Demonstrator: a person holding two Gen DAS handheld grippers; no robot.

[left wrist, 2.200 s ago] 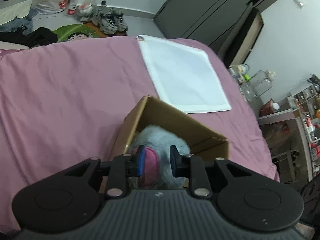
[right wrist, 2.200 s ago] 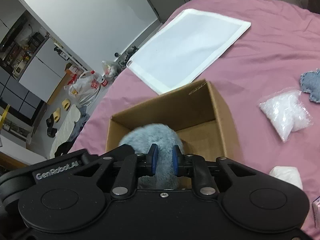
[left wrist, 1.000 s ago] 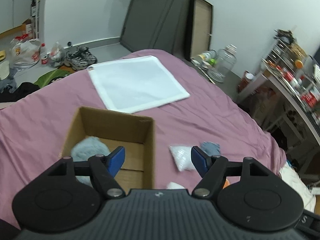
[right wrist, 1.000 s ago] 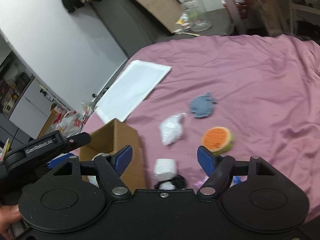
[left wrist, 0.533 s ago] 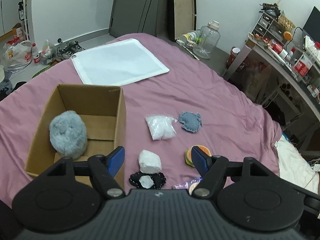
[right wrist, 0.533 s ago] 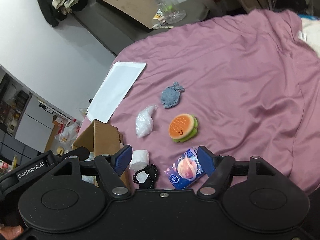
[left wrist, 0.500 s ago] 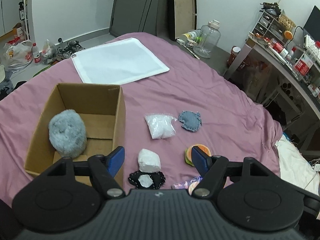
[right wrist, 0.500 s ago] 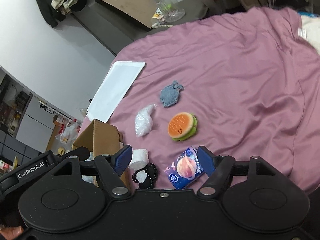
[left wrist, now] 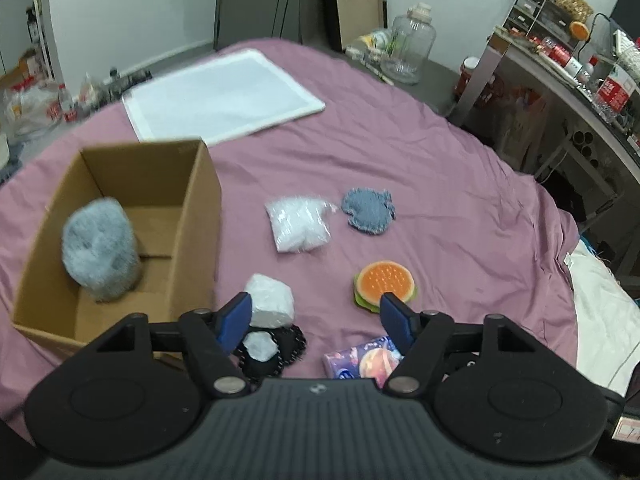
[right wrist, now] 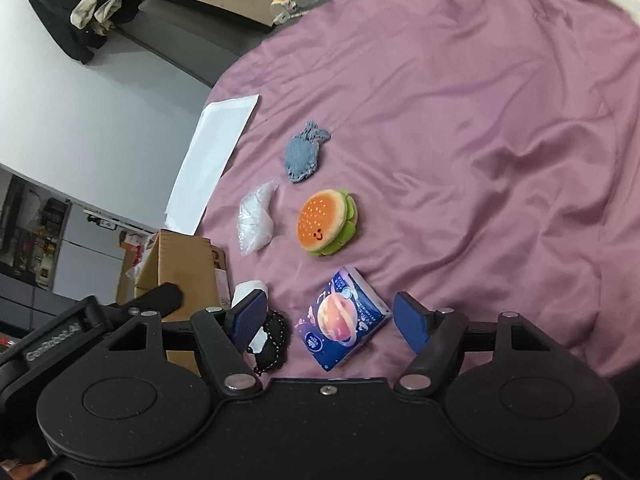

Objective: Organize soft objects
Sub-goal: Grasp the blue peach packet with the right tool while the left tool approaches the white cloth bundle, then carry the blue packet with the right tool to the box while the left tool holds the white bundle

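The left gripper (left wrist: 316,322) is being held above the pink bedspread (left wrist: 460,208) with its blue pads spread wide apart and nothing between them. The right gripper (right wrist: 330,318) is likewise being held with its jaws fully parted and empty, over the near edge of the bed.

A cardboard box (left wrist: 200,216) is being observed standing open on the left of the bedspread; a grey fluffy toy (left wrist: 100,250) is lying inside it, against the near left wall. The remaining soft items are being seen lying on the bedspread to the right of the box: a clear bag of white filling (left wrist: 298,228), a blue knitted piece (left wrist: 368,216) just beside it, a burger plush (right wrist: 326,228), a white wad (left wrist: 270,300) close to the box's near corner, a black pouch (left wrist: 276,348) touching that wad's near side, and a blue tissue pack (right wrist: 346,318) printed with a planet, nearest the right gripper. A white sheet (left wrist: 224,96) is lying flat beyond the box.
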